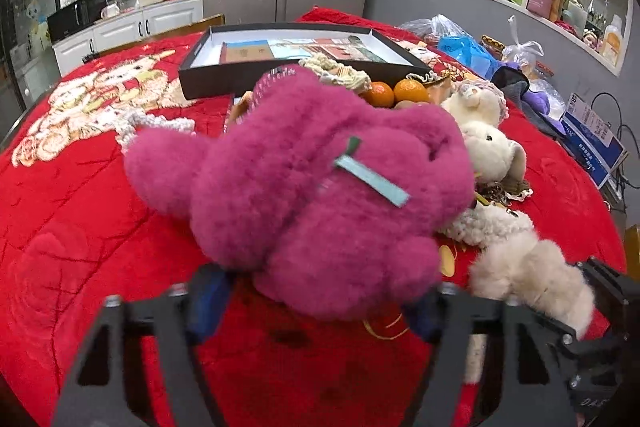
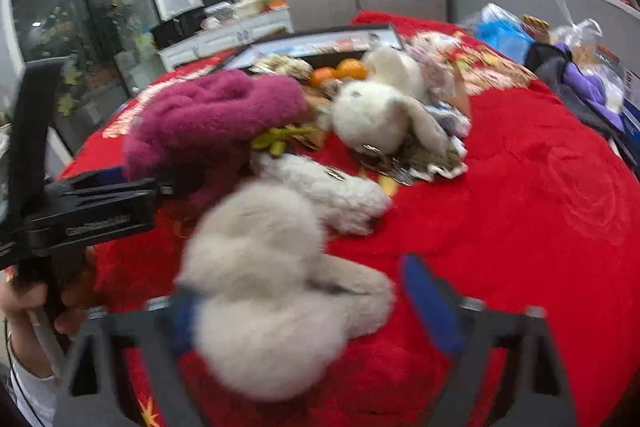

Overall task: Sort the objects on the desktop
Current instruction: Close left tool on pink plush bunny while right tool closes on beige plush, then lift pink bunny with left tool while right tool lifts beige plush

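Left claw [image 1: 316,301] straddles the magenta plush [image 1: 316,187], pads seemingly pressing its lower end, likely to lift it. Right claw [image 2: 312,311] brackets the cream plush [image 2: 264,267]; right pad apart, not gripping. Both toys lie on the red-quilted tabletop [image 1: 80,227], black tray [image 1: 296,51] beyond, likely destination.

Magenta plush [image 1: 320,187]: fluffy, lying on the red quilt [image 1: 80,227], pale blue tag on top
Cream plush [image 2: 272,275]: pale and shaggy, lying just right of the magenta plush
White bear [image 1: 488,151]: on its side, behind the cream plush
Oranges [image 1: 394,93]: two, beyond the magenta plush
Black tray [image 1: 280,67]: open, shallow, behind the oranges
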{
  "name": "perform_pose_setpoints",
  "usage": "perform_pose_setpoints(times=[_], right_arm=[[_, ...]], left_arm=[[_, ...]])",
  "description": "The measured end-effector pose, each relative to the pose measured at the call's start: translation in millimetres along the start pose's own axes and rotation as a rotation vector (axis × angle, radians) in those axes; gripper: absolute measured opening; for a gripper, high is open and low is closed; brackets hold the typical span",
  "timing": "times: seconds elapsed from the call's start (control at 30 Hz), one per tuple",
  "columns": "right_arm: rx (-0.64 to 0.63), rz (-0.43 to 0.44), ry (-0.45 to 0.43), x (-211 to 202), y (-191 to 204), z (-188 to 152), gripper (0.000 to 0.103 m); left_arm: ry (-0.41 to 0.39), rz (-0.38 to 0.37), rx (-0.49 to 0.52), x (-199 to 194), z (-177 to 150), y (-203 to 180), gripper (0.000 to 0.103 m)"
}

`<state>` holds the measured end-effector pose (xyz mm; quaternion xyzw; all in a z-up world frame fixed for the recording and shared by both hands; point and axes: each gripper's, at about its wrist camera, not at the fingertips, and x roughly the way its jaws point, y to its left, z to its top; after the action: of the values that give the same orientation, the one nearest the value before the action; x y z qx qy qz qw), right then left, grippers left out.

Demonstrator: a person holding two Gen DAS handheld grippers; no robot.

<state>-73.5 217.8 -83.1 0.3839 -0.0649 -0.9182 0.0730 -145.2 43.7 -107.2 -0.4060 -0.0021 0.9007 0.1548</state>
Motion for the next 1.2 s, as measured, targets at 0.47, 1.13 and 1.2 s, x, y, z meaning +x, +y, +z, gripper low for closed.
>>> perform_pose_setpoints(times=[0.47,1.13,1.2], right_arm=[[-0.074,0.016,-0.058,-9.1,19.0,-3.9,0.031],[0.014,0.027,-0.201,-66.6,19.9,13.7,0.031],[0.008,0.033,-0.204,-67.3,22.5,14.2,0.031]], left_arm=[[-0.101,-0.048,-0.077,-22.5,-3.6,16.0,0.046],[-0.285,0.039,-0.046,-112.1,-27.7,7.4,0.04],[-0.305,0.049,-0.047,-122.2,-25.9,8.4,0.04]])
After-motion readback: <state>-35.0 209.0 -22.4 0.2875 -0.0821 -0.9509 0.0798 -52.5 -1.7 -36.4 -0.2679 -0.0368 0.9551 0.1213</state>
